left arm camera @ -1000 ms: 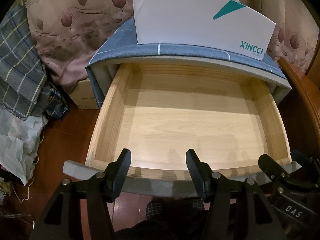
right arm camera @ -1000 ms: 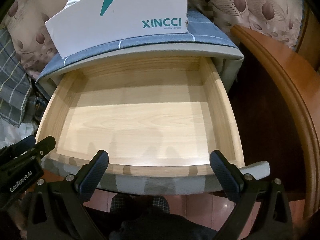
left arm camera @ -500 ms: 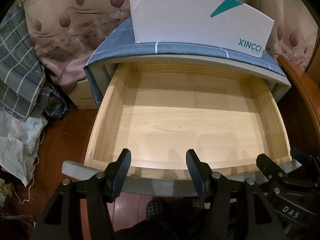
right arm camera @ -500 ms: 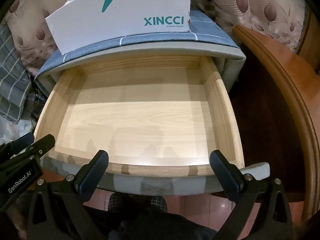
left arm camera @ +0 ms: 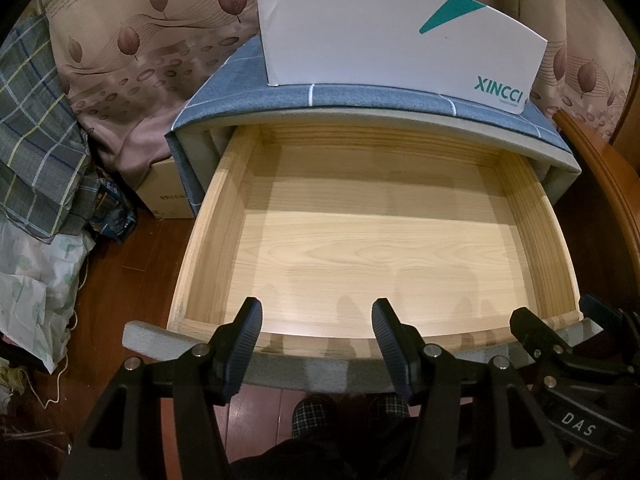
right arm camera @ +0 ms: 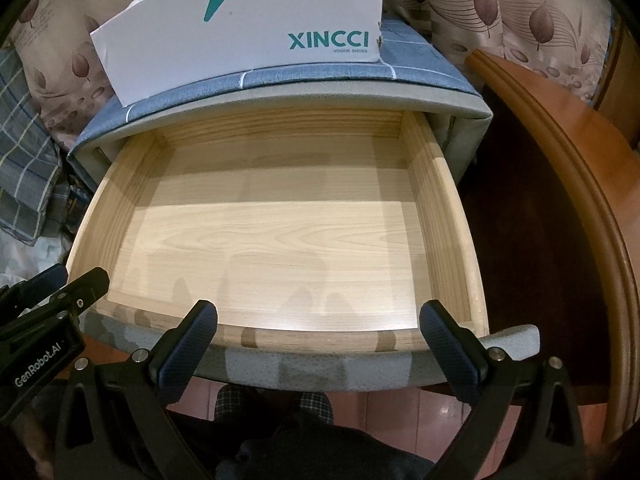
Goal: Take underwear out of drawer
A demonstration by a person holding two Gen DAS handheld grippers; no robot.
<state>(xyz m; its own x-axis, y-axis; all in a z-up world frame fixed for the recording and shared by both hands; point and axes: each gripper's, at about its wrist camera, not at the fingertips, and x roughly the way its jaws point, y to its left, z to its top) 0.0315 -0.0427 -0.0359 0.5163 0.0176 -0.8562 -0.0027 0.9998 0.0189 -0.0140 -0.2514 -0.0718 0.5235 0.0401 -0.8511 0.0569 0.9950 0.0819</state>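
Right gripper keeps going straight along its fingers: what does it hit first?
Probably the bare wooden floor of the open drawer. The right gripper is open and empty above the front rim; nothing lies between. Depth is uncertain.

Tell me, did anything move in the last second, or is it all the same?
Almost nothing moved. Both cameras drifted a little, so the open drawer and the white shoe box shifted slightly in view. Nothing was grabbed or let go. The left gripper and right gripper stay open, and the drawer still looks empty.

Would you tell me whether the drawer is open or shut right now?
Open: the drawer is pulled well out from under the cabinet top, its bare wooden floor and all four walls exposed in both views.
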